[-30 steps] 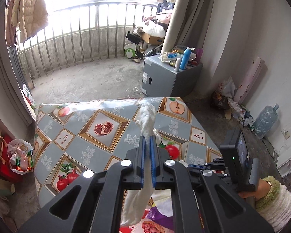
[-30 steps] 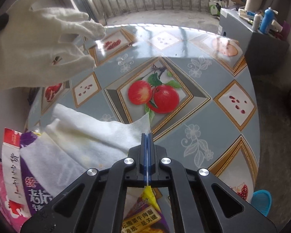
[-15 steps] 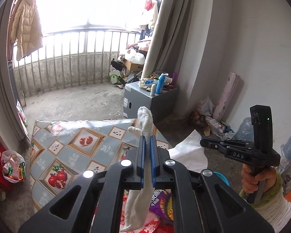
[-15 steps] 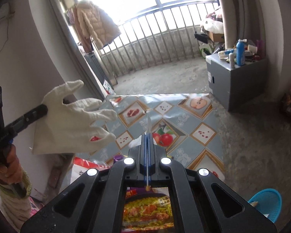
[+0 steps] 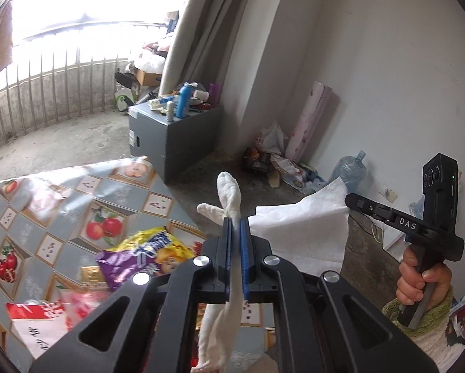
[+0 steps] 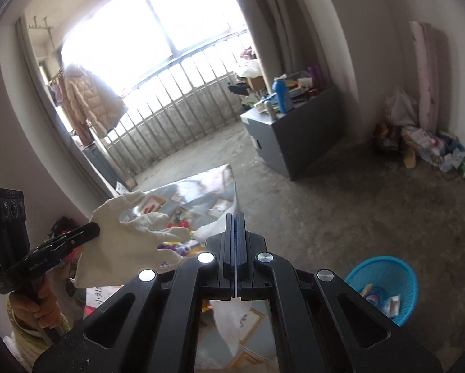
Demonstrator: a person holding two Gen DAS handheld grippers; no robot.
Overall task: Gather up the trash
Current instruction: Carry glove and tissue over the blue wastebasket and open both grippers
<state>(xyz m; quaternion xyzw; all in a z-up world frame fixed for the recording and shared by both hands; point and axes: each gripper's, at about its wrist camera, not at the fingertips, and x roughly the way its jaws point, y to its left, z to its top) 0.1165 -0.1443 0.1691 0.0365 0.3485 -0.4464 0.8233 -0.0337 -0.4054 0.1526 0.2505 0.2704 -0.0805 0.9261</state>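
Two pieces of trash aloft: white cotton glove (image 5: 229, 192) pinched in clenched left hand-held gripper (image 5: 236, 227) at frame centre; white paper sheet (image 5: 303, 230) clamped in right hand-held gripper (image 6: 235, 217), fully closed, just right of glove. Snack wrappers (image 5: 145, 251) below left on fruit-patterned bench (image 5: 30, 217). Blue basket (image 6: 384, 283) on floor, lower right.

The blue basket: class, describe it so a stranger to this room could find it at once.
Start at the grey cabinet against the wall, then look across the bare concrete floor towards the camera. The blue basket stands alone there, round, open-topped, slotted plastic, already holding some wrappers.
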